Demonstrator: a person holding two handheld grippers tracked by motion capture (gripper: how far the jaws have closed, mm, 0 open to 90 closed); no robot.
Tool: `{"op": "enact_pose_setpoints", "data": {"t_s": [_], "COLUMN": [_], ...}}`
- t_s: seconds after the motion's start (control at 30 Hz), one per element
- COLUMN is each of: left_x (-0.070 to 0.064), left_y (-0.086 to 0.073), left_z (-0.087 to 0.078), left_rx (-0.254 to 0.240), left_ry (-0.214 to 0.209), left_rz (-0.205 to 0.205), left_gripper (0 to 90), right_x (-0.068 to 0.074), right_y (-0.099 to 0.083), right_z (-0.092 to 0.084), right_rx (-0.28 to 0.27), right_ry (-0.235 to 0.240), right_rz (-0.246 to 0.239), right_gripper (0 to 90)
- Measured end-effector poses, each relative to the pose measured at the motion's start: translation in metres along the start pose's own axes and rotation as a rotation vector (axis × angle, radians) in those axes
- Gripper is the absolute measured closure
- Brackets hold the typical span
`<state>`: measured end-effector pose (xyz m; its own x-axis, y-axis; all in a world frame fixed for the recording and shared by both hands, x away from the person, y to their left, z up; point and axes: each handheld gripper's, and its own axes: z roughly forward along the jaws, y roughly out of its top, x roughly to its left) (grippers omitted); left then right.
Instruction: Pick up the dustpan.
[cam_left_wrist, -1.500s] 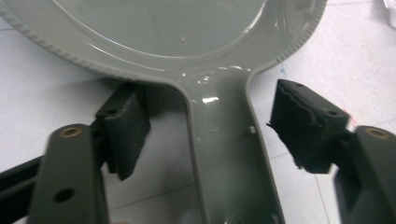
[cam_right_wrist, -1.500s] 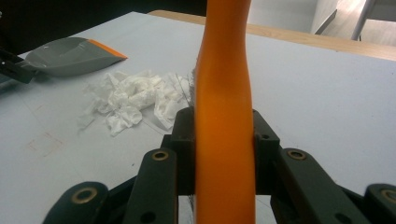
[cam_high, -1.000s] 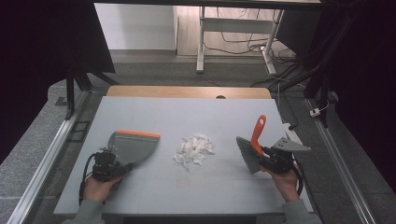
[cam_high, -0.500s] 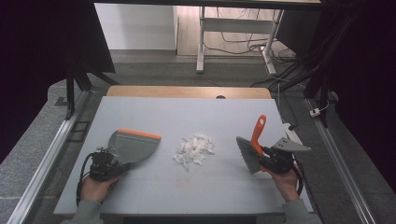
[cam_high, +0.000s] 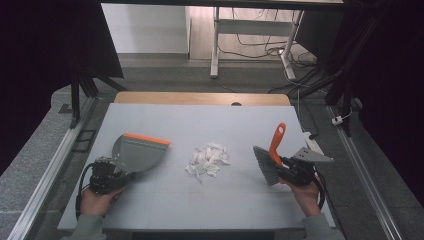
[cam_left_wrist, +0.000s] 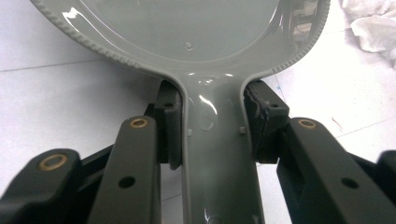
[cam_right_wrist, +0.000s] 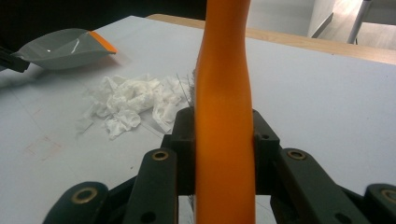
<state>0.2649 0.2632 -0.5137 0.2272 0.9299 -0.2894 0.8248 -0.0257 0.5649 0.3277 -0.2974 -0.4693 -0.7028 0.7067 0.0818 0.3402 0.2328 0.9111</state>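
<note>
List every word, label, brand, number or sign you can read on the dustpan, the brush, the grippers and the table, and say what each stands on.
No readable text anywhere.
Dustpan: small raised marks on the grey handle, no letters or numbers to read.
Brush: plain orange handle, no label.
Left gripper and right gripper: black jaws with brass pins, no markings.
Table: bare grey top; the paper scraps are blank.

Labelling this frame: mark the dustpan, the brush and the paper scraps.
dustpan (cam_high: 136, 154), high view, middle of the grey pan.
brush (cam_high: 276, 141), high view, orange handle.
paper scraps (cam_high: 207, 160), high view, centre of the white pile.
</note>
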Motion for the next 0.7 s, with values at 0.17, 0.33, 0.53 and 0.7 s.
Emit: {"op": "enact_pose_setpoints", "data": {"t_s": [0.17,0.33,0.53,0.7], "left_x": [0.003,0.005,0.007,0.009], "left_y": [-0.001,-0.001,0.000,0.000], "left_z": [-0.005,-0.010,-0.017,-0.022], "left_rx": [-0.023,-0.053,-0.088,-0.109], "left_ry": [-0.016,-0.031,-0.048,-0.059], "left_rz": [0.015,0.025,0.051,0.062], "left_gripper": [61.4,61.3,61.4,61.4], "right_x": [0.000,0.000,0.000,0.000], "right_y": [0.000,0.000,0.000,0.000], "right_z": [0.000,0.000,-0.001,-0.001], "right_rx": [0.001,-0.001,-0.003,-0.005], "right_ry": [-0.003,-0.003,-0.005,-0.005], "right_rz": [-0.001,0.001,0.002,0.005], "right_gripper": [69.9,69.9,69.9,69.9]}}
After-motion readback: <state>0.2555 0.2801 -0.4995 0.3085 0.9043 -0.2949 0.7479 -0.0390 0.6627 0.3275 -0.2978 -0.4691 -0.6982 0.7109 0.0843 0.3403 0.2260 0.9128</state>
